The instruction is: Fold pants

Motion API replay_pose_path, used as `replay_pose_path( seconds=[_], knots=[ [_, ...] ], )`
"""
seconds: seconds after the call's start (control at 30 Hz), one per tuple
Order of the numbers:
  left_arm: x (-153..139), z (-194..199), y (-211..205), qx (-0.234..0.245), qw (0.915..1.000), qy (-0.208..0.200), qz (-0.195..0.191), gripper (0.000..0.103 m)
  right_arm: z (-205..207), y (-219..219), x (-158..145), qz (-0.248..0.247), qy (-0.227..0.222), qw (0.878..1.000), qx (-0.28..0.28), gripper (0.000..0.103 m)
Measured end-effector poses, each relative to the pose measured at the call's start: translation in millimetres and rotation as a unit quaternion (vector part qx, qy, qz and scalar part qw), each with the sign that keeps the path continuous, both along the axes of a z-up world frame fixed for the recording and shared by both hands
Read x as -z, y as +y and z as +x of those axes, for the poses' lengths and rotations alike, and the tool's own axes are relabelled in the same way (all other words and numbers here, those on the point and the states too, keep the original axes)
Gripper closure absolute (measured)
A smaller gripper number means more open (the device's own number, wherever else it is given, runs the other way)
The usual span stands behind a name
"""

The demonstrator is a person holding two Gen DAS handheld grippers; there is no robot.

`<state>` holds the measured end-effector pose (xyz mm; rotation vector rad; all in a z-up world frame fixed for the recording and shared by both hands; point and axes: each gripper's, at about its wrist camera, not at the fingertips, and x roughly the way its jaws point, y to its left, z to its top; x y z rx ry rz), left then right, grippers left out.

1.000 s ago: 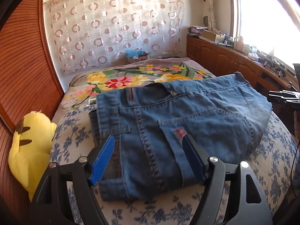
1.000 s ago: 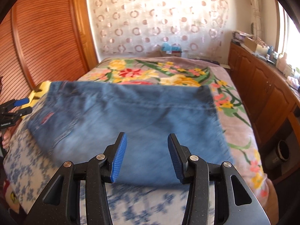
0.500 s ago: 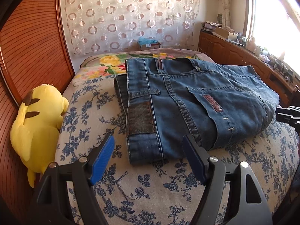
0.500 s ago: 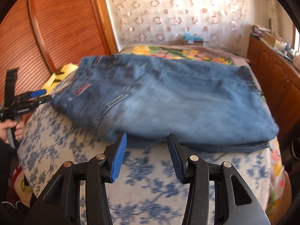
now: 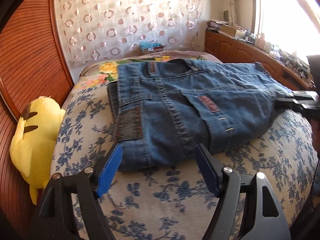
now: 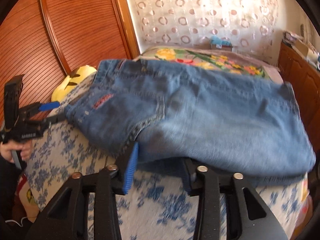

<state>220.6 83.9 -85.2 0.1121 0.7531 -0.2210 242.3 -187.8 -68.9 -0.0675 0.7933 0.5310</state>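
Observation:
Blue jeans (image 5: 190, 104) lie folded on the bed, waistband and back pockets up. My left gripper (image 5: 158, 149) is open, its blue pads (image 5: 112, 166) flanking the near corner of the waistband end without touching it. From the right wrist view the left gripper (image 6: 56, 112) sits at the jeans' far left edge. My right gripper (image 6: 160, 156) is at the jeans' (image 6: 200, 104) near folded edge. Its jaws are closing, with denim draped over the fingertips and between them. In the left wrist view the right gripper (image 5: 296, 100) shows at the jeans' right edge.
The bed (image 5: 180, 196) has a blue-flowered cover and a bright floral blanket (image 6: 216, 60) beyond. A yellow plush toy (image 5: 34, 132) lies against the wooden panel wall (image 5: 30, 50). Wooden cabinets (image 5: 240, 48) line the right side. A person's hand (image 6: 12, 150) holds the left gripper.
The right gripper has moved in to the jeans' folded edge and its jaws have narrowed, denim now over its tips. The left gripper has come closer to the waistband corner.

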Motion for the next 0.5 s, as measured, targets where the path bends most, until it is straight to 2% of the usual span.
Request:
replay_pose_path(
  seconds=[0.1,0.33,0.47,0.5],
  knots=[
    [-2.2,1.9,-8.6,0.004,1.0000,-0.001,0.003,0.028,16.2,2.4,-2.4,-0.007,0.000,1.000,-0.008,0.098],
    [1.7,9.3,-17.1,0.003,0.9999,0.003,0.016,0.028,44.3,-3.6,-25.9,0.021,-0.011,1.000,-0.004,0.100],
    [8.6,19.0,-14.8,-0.002,0.9997,0.013,0.019,0.028,51.1,-1.5,-23.5,0.006,-0.006,1.000,-0.004,0.099],
    [9.9,21.4,-14.7,-0.003,0.9997,0.015,0.019,0.028,50.0,-0.5,-21.0,0.002,-0.001,1.000,-0.009,0.095]
  ],
)
